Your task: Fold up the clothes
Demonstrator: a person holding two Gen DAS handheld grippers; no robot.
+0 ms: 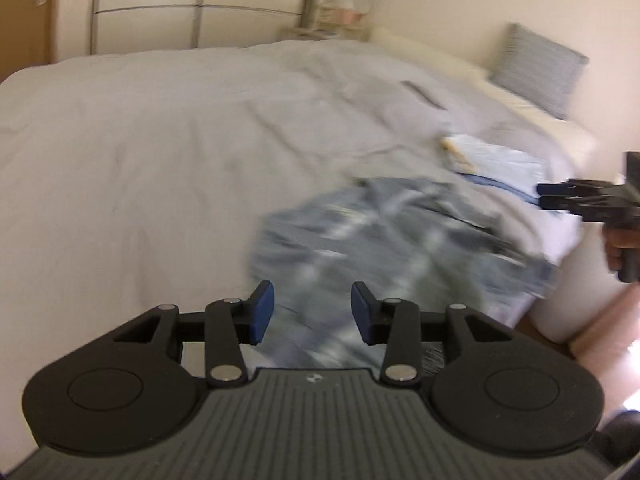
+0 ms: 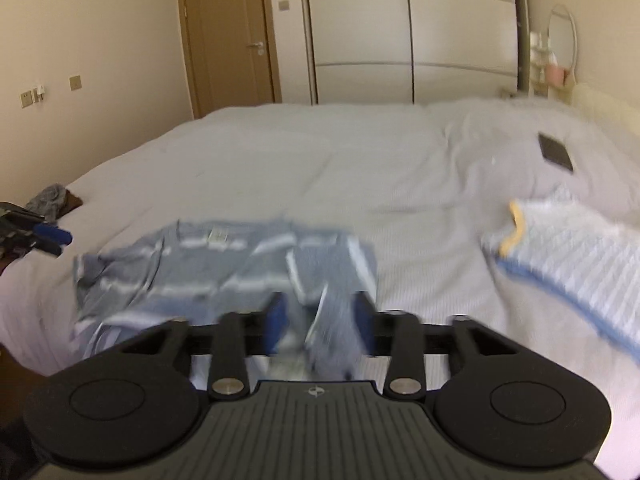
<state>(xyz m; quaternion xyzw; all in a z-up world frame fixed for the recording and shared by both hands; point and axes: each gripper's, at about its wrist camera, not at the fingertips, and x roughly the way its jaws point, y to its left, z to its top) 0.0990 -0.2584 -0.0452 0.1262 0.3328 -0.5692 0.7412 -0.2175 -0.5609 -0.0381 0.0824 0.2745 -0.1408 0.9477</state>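
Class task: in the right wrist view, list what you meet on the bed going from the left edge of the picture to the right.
Left gripper at the edge → grey-blue striped shirt lying flat → pale striped garment with yellow trim → dark flat phone-like object, lying farther back on the bedcover.

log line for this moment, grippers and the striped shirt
left gripper: open, empty | right gripper: open, cloth fold between pads | striped shirt: crumpled on bed edge | fold: not done
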